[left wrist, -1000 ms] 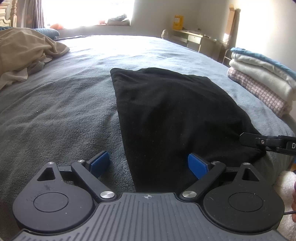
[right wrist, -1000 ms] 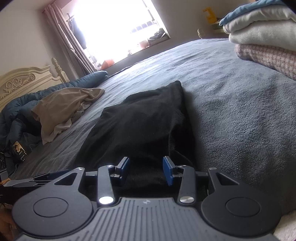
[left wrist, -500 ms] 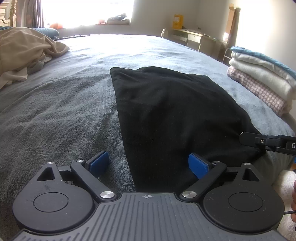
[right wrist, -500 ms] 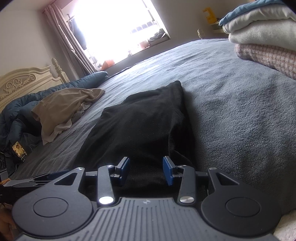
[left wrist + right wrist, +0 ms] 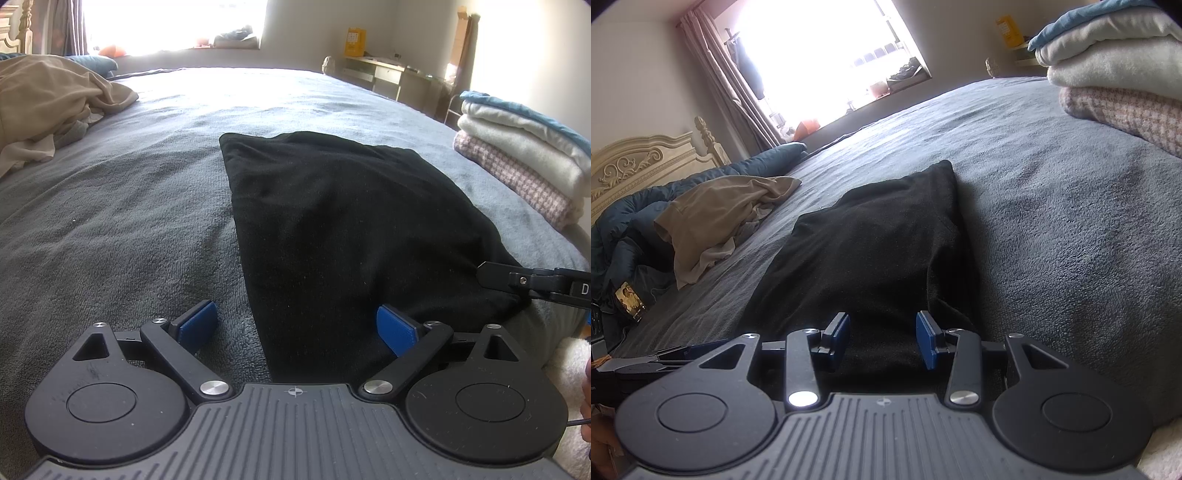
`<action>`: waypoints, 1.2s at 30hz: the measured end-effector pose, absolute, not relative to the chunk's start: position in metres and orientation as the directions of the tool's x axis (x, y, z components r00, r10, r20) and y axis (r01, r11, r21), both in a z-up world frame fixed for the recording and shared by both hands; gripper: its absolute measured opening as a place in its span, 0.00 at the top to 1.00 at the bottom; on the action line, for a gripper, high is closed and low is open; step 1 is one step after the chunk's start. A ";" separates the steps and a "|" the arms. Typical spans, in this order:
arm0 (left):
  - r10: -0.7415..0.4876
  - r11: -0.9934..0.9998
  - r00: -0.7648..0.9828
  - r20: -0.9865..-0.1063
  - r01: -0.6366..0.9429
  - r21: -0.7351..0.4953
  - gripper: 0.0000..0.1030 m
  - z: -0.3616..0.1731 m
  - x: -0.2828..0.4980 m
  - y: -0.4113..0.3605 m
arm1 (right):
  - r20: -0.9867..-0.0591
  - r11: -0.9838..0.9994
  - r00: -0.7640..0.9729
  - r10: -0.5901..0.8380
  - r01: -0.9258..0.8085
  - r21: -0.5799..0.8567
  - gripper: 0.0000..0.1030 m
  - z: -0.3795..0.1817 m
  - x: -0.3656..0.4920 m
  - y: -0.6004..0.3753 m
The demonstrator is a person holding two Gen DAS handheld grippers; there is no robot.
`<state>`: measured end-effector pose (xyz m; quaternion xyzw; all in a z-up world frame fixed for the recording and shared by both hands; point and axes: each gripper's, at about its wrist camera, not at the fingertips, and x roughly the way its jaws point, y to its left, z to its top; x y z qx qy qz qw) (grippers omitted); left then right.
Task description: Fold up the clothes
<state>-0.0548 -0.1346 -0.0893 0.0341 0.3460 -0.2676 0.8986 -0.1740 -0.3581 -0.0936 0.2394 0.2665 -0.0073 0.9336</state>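
Garment: we see black cloth [image 5: 340, 229] flat on grey bed [image 5: 122, 221], near edge.
L gripper [image 5: 297, 325]: released, straddling cloth's left hem.
R gripper [image 5: 882, 338]: jaws apart over cloth's near-right corner.
Room: bare blanket both sides; folded stack [image 5: 524, 155] far right.

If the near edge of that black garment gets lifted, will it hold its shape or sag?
Probably sag: the black garment lies limp and follows the grey blanket. Likely light, being thin and flat. The blanket's nap may drag on it.
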 end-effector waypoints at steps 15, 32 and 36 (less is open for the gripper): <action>-0.456 0.852 0.614 -0.644 0.510 -0.118 0.07 -0.090 -0.057 -0.134 | -0.497 0.885 0.860 0.115 0.138 0.444 0.59 -0.095 -0.175 -0.357; -0.524 0.838 0.558 -0.644 0.473 -0.272 0.07 -0.059 0.021 -0.130 | -0.377 0.807 0.912 0.164 0.096 0.583 0.49 -0.066 -0.202 -0.406; -0.468 0.864 0.566 -0.679 0.453 -0.218 0.07 -0.064 0.044 -0.144 | -0.352 0.759 0.918 0.182 0.096 0.644 0.45 -0.070 -0.175 -0.431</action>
